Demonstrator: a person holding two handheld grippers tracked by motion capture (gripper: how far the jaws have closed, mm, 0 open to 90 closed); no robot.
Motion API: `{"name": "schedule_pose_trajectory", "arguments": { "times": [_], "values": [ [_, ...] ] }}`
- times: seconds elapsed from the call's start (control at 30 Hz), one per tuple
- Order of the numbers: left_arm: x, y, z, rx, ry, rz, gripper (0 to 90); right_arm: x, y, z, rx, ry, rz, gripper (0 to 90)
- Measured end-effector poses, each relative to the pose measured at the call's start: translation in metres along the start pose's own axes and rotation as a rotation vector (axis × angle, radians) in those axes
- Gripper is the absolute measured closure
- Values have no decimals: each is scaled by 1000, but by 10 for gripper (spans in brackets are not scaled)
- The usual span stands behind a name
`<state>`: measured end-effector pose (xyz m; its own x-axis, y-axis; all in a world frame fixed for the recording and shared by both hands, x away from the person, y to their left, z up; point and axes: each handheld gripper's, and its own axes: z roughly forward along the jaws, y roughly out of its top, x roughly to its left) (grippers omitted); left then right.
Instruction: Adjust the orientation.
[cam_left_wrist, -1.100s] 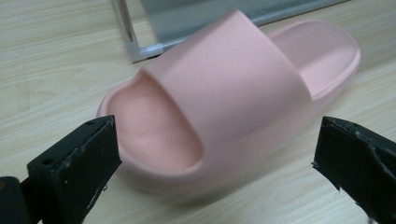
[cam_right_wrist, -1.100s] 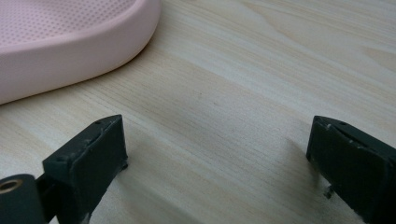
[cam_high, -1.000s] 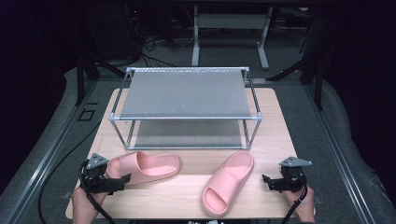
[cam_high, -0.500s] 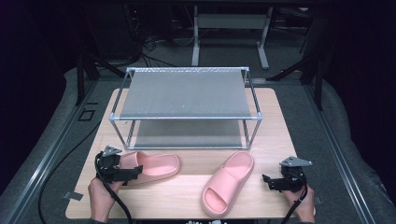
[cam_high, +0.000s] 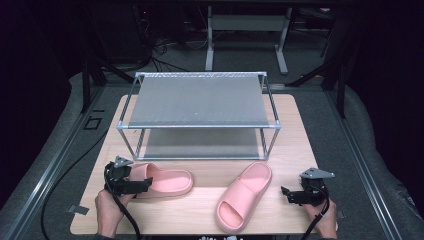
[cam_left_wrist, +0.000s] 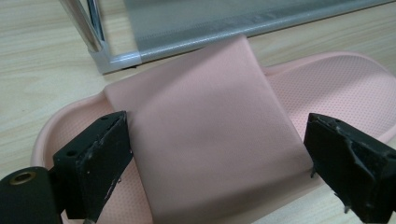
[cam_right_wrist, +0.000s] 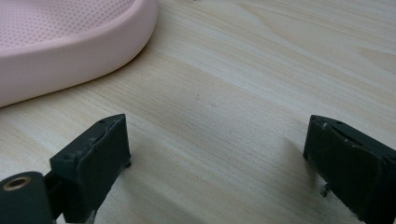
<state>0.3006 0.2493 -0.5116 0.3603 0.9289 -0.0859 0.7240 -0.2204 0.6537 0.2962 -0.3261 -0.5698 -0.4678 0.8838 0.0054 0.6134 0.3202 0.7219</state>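
Two pink slide sandals lie on the wooden table in front of a metal shoe rack (cam_high: 200, 100). The left sandal (cam_high: 165, 181) lies sideways, toe end at the left. My left gripper (cam_high: 142, 186) is open and its jaws straddle that sandal's wide strap (cam_left_wrist: 210, 126), one on each side. The right sandal (cam_high: 245, 196) lies at an angle, heel toward the rack. My right gripper (cam_high: 287, 194) rests open on the bare table just right of it, and the sandal's rounded edge (cam_right_wrist: 70, 51) sits up and to the left of its jaws.
The two-tier rack has a grey mesh top shelf and a lower shelf (cam_high: 200, 145); its front leg and corner (cam_left_wrist: 100, 51) stand close behind the left sandal. The table's front edge (cam_high: 200, 233) runs just below both hands. Dark floor and cables surround the table.
My left gripper has moved rightward along the table onto the left sandal, and its jaws now stand around the strap. The right gripper and both sandals have stayed put.
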Motion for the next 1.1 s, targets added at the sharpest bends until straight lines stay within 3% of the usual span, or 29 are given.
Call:
{"name": "schedule_pose_trajectory", "arguments": {
  "times": [0.2,0.43,0.47,0.57,0.73,0.9,0.97,1.1],
  "values": [
    [0,-1,-1,-7,-15,9,92,0,0,0,0,1,0,71],
    [-6,1,2,2,-79,71,93,0,0,0,-1,2,-1,74],
    [-9,4,5,4,-101,108,93,0,0,0,-1,5,0,74],
    [-13,8,10,-4,-138,140,102,0,0,0,-2,1,0,74],
    [-18,10,5,-45,-128,119,116,0,0,0,-2,6,0,79],
    [-25,4,0,-48,-58,96,146,0,0,0,-3,6,-2,80],
    [-22,2,3,-39,-77,78,153,0,0,0,-6,12,-1,81],
    [-20,2,4,-35,-94,85,164,1,0,0,-2,1,-1,82]
  ]
}}
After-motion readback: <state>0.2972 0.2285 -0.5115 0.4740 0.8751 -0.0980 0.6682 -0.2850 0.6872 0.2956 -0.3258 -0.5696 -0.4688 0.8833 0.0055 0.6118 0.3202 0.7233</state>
